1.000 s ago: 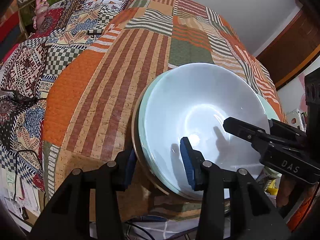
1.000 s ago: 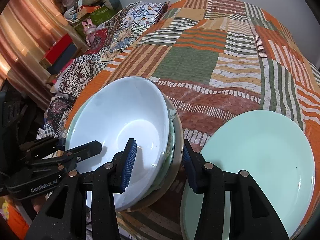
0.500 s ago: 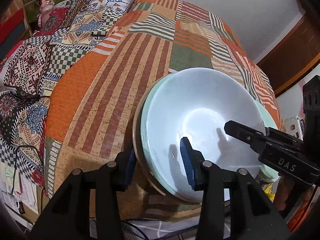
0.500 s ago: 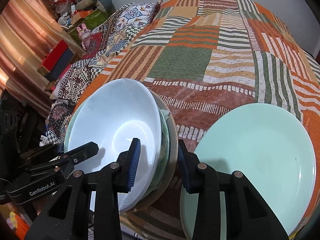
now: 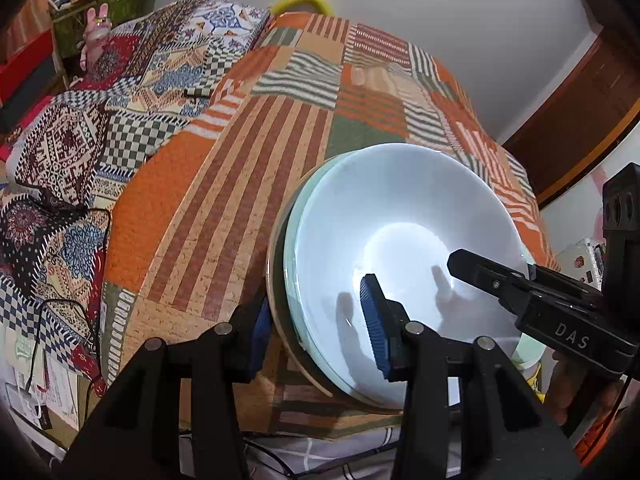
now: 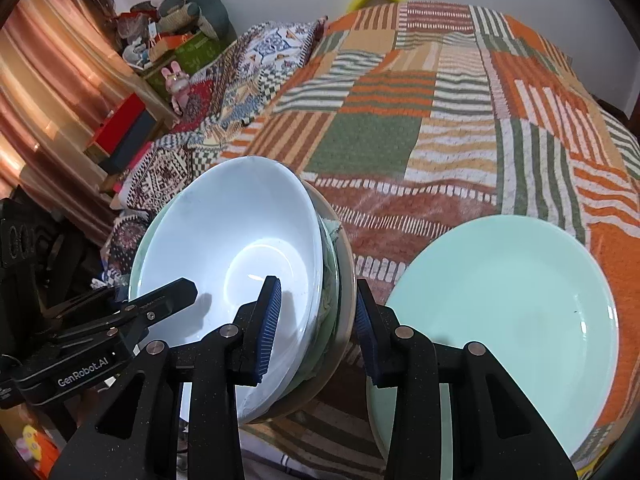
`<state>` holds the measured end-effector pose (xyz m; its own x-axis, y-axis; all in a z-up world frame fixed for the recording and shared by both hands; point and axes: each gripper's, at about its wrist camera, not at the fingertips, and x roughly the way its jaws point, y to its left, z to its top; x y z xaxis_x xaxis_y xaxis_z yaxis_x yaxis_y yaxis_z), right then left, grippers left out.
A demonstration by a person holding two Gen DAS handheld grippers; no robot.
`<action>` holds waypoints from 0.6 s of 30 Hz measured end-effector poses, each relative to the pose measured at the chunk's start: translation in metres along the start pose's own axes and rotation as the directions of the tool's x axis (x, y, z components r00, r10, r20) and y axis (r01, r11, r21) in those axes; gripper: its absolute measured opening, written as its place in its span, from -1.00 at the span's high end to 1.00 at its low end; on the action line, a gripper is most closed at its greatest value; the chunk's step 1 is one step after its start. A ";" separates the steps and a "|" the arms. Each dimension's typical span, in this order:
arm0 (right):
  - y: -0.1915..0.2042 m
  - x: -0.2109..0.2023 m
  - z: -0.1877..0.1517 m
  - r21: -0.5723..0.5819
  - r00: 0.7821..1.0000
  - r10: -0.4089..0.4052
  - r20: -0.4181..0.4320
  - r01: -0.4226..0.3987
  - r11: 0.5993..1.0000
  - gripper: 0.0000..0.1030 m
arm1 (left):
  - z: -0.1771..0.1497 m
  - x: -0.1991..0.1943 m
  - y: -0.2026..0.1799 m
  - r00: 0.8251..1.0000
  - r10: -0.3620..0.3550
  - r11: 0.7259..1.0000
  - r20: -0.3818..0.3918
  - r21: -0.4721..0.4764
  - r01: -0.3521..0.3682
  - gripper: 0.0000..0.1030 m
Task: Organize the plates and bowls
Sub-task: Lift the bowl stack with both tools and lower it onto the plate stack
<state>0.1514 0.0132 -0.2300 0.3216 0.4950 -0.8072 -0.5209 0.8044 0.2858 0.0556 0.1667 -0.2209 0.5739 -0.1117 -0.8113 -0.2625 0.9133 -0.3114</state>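
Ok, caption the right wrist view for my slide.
Both tools grip a stack topped by a white bowl; green plate beside it.

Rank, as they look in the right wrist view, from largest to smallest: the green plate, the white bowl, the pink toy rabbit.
1. green plate
2. white bowl, close behind; fisheye nearness leaves this order unsure
3. pink toy rabbit, far off

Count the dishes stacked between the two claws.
3 by their visible rims: white bowl on top, pale green dish under it, tan plate at the bottom; more may hide between.
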 end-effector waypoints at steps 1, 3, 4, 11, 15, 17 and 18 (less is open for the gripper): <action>0.000 -0.002 0.001 -0.001 1.000 0.000 0.006 0.000 1.000 0.36 | 0.001 -0.002 -0.002 1.000 -0.001 1.000 0.006 0.004 0.001 0.17; 0.000 -0.010 0.002 -0.001 1.000 0.001 0.024 -0.001 1.000 0.36 | 0.002 -0.009 -0.007 1.000 -0.003 1.000 0.023 0.014 0.003 0.17; 0.000 -0.014 0.002 -0.001 0.999 0.001 0.034 -0.001 1.000 0.36 | 0.003 -0.012 -0.010 1.000 -0.005 1.000 0.030 0.020 0.004 0.17; -0.005 -0.041 0.003 0.010 0.995 0.001 0.099 -0.002 1.000 0.36 | 0.006 -0.028 -0.030 0.997 -0.022 0.998 0.073 0.064 0.018 0.17; -0.011 -0.056 0.002 0.023 0.992 -0.003 0.130 0.000 1.000 0.36 | 0.009 -0.035 -0.045 0.995 -0.032 0.995 0.090 0.093 0.023 0.17; -0.015 -0.063 0.001 0.032 0.990 -0.005 0.144 0.000 0.999 0.36 | 0.010 -0.038 -0.053 0.995 -0.039 0.994 0.095 0.108 0.029 0.17; -0.017 -0.066 0.000 0.038 0.989 -0.005 0.151 -0.001 0.999 0.36 | 0.010 -0.039 -0.057 0.994 -0.042 0.993 0.098 0.115 0.031 0.17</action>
<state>0.1389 -0.0336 -0.1817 0.4399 0.5349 -0.7214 -0.4910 0.8158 0.3055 0.0558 0.1233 -0.1661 0.6574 -0.1114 -0.7453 -0.1536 0.9484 -0.2773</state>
